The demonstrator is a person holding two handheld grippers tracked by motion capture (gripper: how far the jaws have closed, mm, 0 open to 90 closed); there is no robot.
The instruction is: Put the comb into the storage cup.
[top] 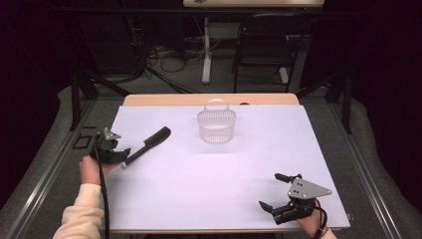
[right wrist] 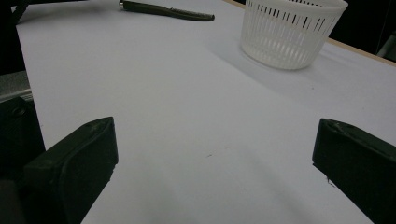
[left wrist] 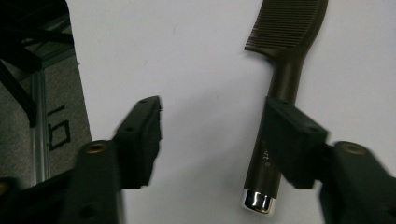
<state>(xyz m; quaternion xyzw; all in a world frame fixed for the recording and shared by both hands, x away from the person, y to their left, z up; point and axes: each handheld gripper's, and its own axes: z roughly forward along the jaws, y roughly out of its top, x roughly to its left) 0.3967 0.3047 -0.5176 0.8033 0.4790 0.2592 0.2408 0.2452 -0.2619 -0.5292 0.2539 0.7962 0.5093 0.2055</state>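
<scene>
The left claw (left wrist: 212, 135) hangs over the comb (top: 147, 146), jaws apart and clamping nothing; one jaw overlaps the handle. The comb lies flat on the tabletop (top: 214, 184), left of the white basket (top: 216, 125). The right claw (top: 275, 191) gapes wide, empty, nearer than the basket.

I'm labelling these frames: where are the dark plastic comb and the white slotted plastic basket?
dark plastic comb (left wrist: 286, 77): left gripper view, on its neck below the teeth.
white slotted plastic basket (top: 216, 127): high view, on its front wall.
</scene>
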